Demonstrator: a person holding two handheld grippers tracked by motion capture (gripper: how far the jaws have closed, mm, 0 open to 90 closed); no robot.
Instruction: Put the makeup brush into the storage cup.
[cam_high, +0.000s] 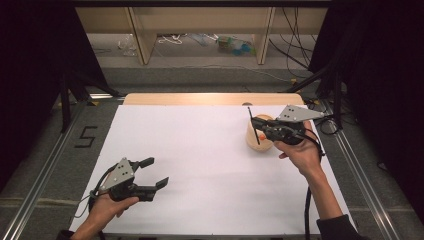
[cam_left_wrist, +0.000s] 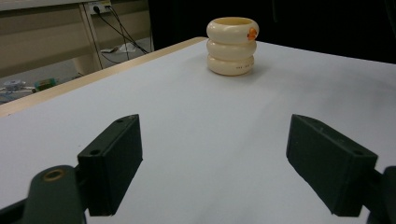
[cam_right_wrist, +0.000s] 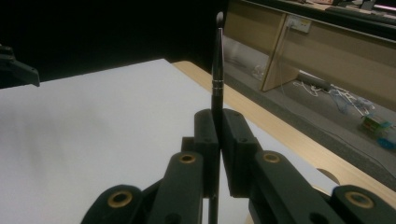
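Observation:
A cream holder (cam_high: 253, 142) shaped like three stacked rings stands at the right of the white table; in the left gripper view the holder (cam_left_wrist: 232, 45) has an orange spot near its rim. My right gripper (cam_high: 255, 123) hovers over it, shut on a thin black brush (cam_high: 254, 127). In the right gripper view the brush (cam_right_wrist: 217, 70) stands upright, pinched between the jaws of the right gripper (cam_right_wrist: 219, 128), its dark tip uppermost. My left gripper (cam_high: 156, 172) rests low at the front left, open, with nothing between its fingers (cam_left_wrist: 116, 158).
The white table cover (cam_high: 200, 150) has a wooden strip (cam_high: 210, 98) along its far edge. Metal rails (cam_high: 45, 170) run along both sides. Behind the table are wooden furniture legs and cables on the floor. The left gripper (cam_right_wrist: 16, 70) shows far off.

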